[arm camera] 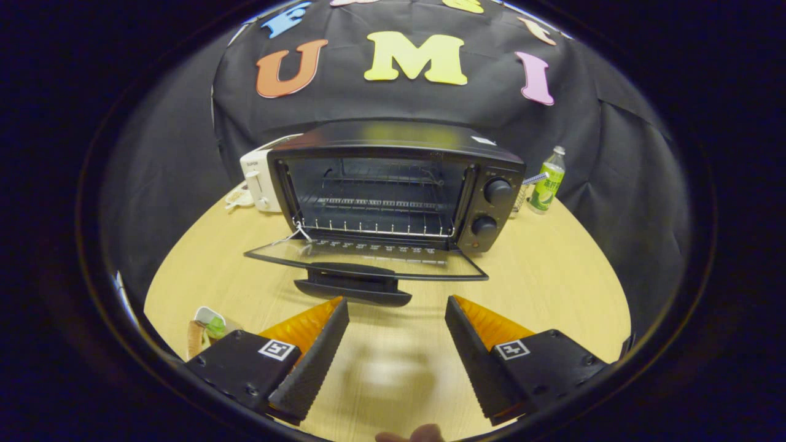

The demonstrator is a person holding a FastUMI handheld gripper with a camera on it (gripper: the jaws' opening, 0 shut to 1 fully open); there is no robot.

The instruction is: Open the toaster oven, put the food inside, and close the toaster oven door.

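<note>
A black toaster oven (pixel 399 184) stands on the wooden table (pixel 552 288), beyond my fingers. Its glass door (pixel 368 258) lies folded down flat toward me, with the black handle (pixel 353 285) just ahead of the fingertips. The wire rack (pixel 374 215) inside is bare. My gripper (pixel 397 304) hovers over the table in front of the door, open, with nothing between its orange-and-black fingers (pixel 313 344). The food (pixel 206 331), a small wrapped item with green and brown parts, lies on the table beside the left finger, partly hidden by it.
A white appliance (pixel 258 178) stands behind the oven's left side. A green drink bottle (pixel 548 181) stands to the oven's right, near a striped straw-like item (pixel 535 178). Black cloth closes the booth behind. A fingertip (pixel 424 434) shows below the gripper.
</note>
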